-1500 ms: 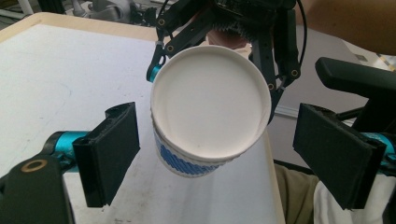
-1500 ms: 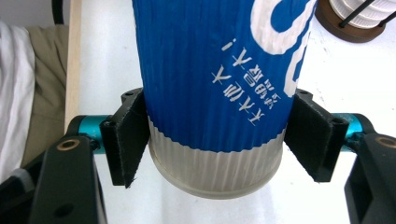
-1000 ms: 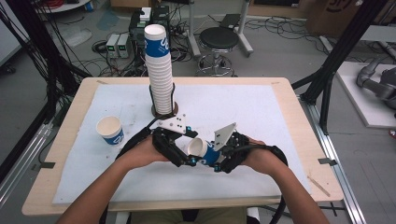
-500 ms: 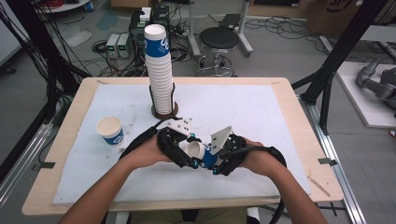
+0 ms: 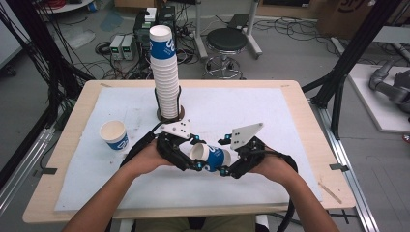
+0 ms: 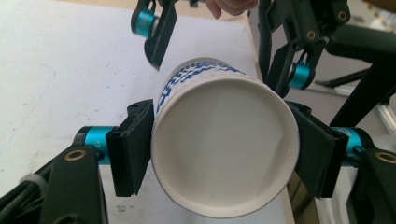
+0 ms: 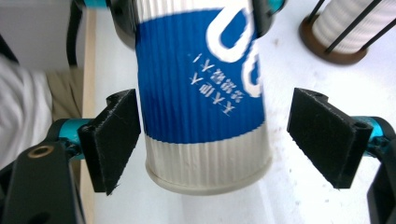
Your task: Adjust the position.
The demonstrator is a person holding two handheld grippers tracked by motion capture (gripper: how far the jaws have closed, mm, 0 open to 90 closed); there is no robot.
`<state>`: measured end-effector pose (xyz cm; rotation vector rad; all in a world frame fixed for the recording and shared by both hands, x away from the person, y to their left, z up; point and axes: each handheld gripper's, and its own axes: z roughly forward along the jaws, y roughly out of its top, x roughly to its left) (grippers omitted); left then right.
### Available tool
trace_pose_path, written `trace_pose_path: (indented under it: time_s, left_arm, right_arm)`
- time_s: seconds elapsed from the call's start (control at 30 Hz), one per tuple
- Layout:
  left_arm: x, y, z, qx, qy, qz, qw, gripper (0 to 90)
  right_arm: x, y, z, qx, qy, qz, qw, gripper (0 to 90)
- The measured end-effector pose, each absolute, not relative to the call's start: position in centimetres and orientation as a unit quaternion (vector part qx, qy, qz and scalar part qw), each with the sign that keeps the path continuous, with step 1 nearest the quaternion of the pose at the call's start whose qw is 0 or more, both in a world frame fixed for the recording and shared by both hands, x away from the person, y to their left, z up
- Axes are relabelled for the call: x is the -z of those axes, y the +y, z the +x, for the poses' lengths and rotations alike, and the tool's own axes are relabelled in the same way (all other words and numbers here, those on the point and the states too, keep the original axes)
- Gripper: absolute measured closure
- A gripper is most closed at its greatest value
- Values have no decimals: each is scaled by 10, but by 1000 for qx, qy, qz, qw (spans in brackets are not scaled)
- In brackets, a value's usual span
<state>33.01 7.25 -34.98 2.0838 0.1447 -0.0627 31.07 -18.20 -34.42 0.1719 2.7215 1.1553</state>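
We hold the paper cup (image 5: pixel 211 157) at frame centre, long axis level: left gripper (image 5: pixel 193 153) has just clamped its rim end; right gripper (image 5: pixel 226 155) jaws just opened, straddling its base.

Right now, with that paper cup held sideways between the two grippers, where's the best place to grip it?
At the rim end, pads on opposite sides of the wall, as the left gripper holds the paper cup now. The rolled lip stiffens the wall there. The tapered base gives the right gripper less purchase.
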Motion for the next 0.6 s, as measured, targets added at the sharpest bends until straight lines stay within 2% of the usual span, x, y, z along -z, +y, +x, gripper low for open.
trace_pose_path:
  time_s: [0.23,0.6]
  left_arm:
    - [357,86,331,25,74,831,550,291]
    - [366,98,332,8,84,811,579,290]
  right_arm:
    - [338,-199,309,-469,874,91,94,176]
    - [344,-213,308,-501,849,124,114,176]
